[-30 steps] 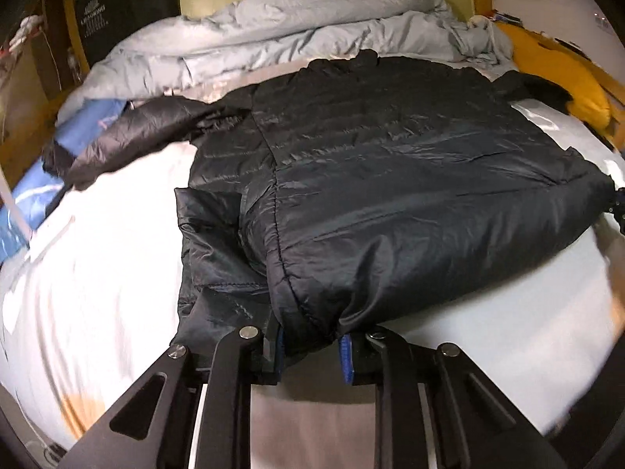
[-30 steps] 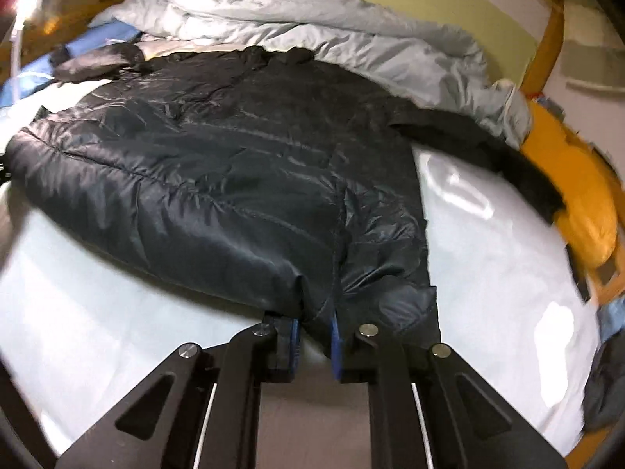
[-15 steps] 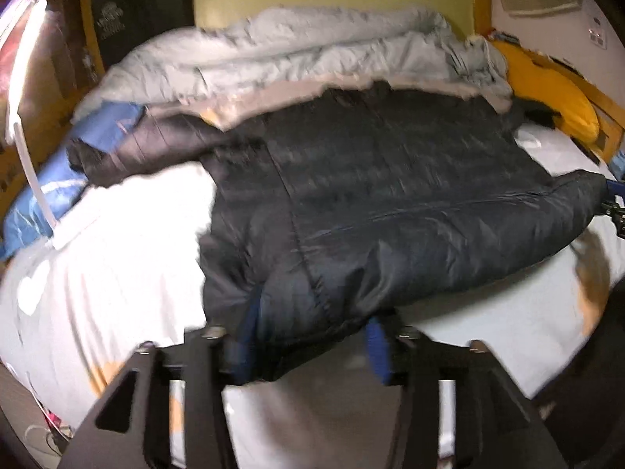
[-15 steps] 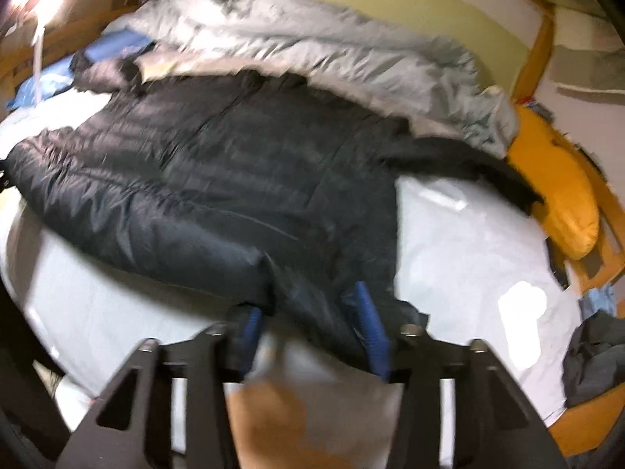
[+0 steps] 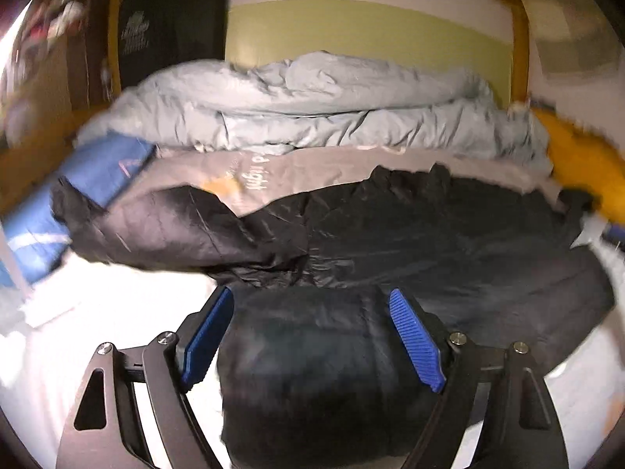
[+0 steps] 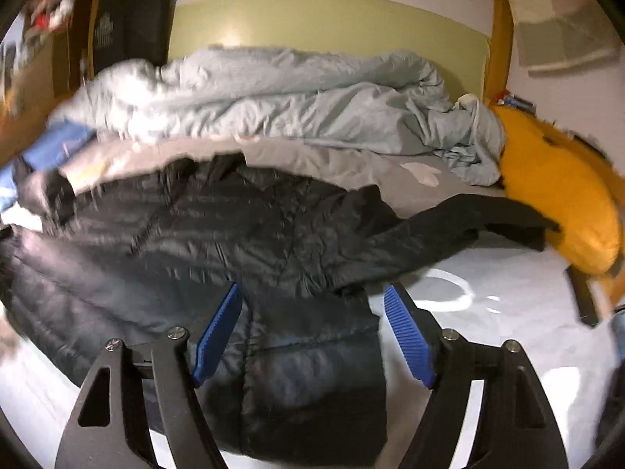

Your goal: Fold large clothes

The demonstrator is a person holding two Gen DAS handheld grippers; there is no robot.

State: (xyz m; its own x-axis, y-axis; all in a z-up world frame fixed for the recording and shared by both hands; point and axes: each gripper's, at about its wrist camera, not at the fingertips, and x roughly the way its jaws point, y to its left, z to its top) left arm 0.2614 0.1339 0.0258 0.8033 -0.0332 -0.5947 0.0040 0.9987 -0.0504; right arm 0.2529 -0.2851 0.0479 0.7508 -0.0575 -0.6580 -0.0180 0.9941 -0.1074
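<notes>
A black quilted puffer jacket point(image 5: 429, 242) lies spread across the white bed sheet point(image 5: 97, 312), hem toward me, one sleeve stretched left. It also shows in the right wrist view point(image 6: 203, 234), the other sleeve point(image 6: 468, 222) reaching right. My left gripper point(image 5: 312, 336) is open, its blue pads point(image 5: 416, 340) wide apart over the hem's left corner. My right gripper point(image 6: 312, 332) is open, its pads point(image 6: 408, 336) wide apart over the hem's right corner. Neither grips the cloth.
A crumpled light-grey duvet point(image 5: 312, 109) is heaped at the far side against the green headboard. A blue bag point(image 5: 78, 195) lies at the left edge. An orange cushion point(image 6: 558, 191) lies at the right. A grey blanket point(image 6: 332, 160) lies between duvet and jacket.
Both grippers were shut on the jacket's hem a second ago; they have opened and let it go. Both views have lifted and tilted up, and the jacket now lies closer to the bed's front edge.
</notes>
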